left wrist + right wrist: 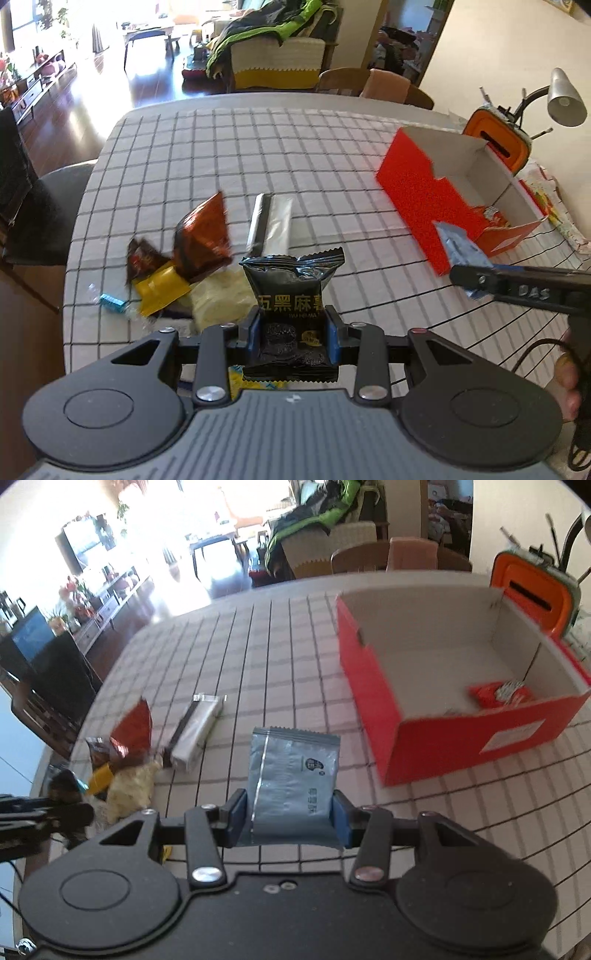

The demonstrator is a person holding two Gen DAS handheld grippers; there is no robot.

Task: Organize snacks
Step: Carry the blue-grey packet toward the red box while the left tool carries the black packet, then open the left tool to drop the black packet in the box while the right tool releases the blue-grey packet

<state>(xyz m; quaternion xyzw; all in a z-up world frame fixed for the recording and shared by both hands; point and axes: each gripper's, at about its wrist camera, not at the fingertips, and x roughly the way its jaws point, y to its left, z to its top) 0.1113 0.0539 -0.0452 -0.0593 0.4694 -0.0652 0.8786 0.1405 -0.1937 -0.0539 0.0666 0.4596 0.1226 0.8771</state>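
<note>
My left gripper [294,334] is shut on a black snack packet [291,291] with yellow characters, held above the checked tablecloth. My right gripper [290,818] is shut on a grey-blue snack packet [293,775], lifted off the table left of the open orange box [461,734]. That box holds a red wrapped snack [500,694] in its near corner. In the left wrist view the right gripper [469,275] with the grey-blue packet [461,243] sits in front of the orange box [424,192]. Loose snacks lie in a pile [173,266]; a silver bar [271,221] lies beside it.
The checked table [221,147] ends at a rounded left edge with a dark chair [44,206] beside it. An orange container [496,136] and a desk lamp [563,96] stand behind the box. A person's hand [569,376] grips the right tool. Wooden chairs stand at the far side.
</note>
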